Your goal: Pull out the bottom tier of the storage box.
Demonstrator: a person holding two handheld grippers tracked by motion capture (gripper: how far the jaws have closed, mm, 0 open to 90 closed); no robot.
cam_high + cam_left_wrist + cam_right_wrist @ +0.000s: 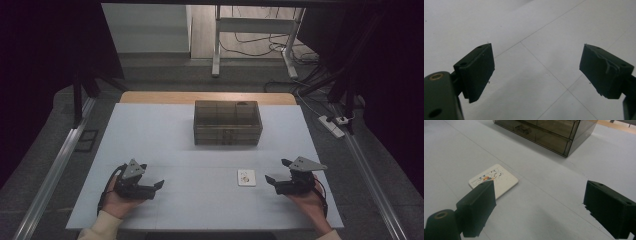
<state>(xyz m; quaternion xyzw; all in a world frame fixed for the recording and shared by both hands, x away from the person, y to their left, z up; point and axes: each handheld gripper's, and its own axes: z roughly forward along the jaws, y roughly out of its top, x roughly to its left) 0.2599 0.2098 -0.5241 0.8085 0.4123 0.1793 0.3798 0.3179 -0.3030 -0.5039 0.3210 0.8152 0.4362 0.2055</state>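
1. Two grippers rest low on the white table [150, 135], and neither holds anything: the left gripper [159, 185] sits at about 8 o'clock from the table's middle, the right gripper [270, 179] at about 4 o'clock, each with its jaws spread wide apart.
2. The nearest thing to either is a small white card [246, 177] with a coloured print, lying flat on the table just beside the right gripper, at roughly 9 o'clock from it. In the right gripper view the card [495, 180] lies ahead at 11 o'clock, partly behind that gripper's left jaw.
3. A smoky, see-through drawer box [228, 123] stands at 12 o'clock, well apart from both hands; its drawers look closed.
4. I judge this the start of the reach: nothing is gripped yet, and the card seems the likely target (the box perhaps its destination, though that is a guess).
5. The next move calls for the right gripper to swing towards the card and get one jaw under an edge, since a thin flat card gives little to pinch.
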